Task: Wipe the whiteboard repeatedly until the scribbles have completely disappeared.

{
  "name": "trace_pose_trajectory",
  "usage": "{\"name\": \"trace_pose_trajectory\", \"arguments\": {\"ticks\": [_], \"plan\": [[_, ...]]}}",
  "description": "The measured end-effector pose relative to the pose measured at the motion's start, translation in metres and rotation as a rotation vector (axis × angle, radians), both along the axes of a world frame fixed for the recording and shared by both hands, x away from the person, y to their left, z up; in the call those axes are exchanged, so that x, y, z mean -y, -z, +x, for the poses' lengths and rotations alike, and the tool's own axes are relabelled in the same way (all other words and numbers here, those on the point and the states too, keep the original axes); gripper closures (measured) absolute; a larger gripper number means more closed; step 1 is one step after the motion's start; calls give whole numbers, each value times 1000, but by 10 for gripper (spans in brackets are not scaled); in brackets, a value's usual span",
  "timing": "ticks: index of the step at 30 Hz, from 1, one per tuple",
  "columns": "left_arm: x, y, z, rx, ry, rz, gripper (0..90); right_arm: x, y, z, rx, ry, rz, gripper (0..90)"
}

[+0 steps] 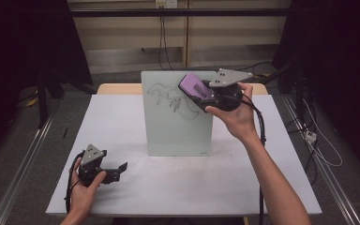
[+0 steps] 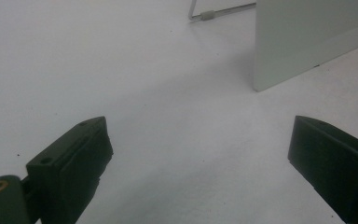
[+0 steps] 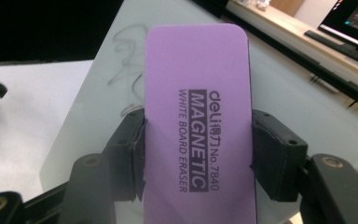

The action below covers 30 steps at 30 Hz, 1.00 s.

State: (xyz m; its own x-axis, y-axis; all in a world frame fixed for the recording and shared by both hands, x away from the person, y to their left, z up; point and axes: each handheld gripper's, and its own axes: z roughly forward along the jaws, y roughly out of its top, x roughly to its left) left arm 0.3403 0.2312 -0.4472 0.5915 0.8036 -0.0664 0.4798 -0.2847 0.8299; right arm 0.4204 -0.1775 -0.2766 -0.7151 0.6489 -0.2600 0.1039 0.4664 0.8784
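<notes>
High view: purple eraser (image 1: 194,86) is clamped in the right gripper (image 1: 206,93), held at the upper right of the upright whiteboard (image 1: 178,126), by the scribbles (image 1: 173,99). Left gripper (image 1: 117,169) rests on the table (image 1: 168,183), well apart.

Left gripper view: jaws are spread wide, nothing held; board's lower corner (image 2: 303,51) is seen ahead.

Right gripper view: eraser (image 3: 198,112) is pinched across its sides. Print reads "deli", "MAGNETIC", "WHITE BOARD ERASER", "No. 7840".

Risk, as judged: w/ board unsteadied, a hard wipe could tip it; a skewed grip could let the eraser slip.
</notes>
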Motion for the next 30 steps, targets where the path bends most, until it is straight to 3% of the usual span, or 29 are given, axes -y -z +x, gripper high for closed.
{"name": "trace_pose_trajectory", "arguments": {"ticks": [5,9,19,25,30], "plan": [[0,0,0,1,2,2,55,-4,15,-5,-21,-22,-34,420],[0,0,0,-1,-1,4,55,-3,26,-9,-43,-34,-20,420],[1,0,0,0,-2,6,55,-11,47,-16,-88,-64,-68,420],[1,0,0,-3,1,5,55,-12,46,-17,-88,-60,-70,420],[1,0,0,-2,2,6,55,-5,33,-12,-61,-35,-40,420]]}}
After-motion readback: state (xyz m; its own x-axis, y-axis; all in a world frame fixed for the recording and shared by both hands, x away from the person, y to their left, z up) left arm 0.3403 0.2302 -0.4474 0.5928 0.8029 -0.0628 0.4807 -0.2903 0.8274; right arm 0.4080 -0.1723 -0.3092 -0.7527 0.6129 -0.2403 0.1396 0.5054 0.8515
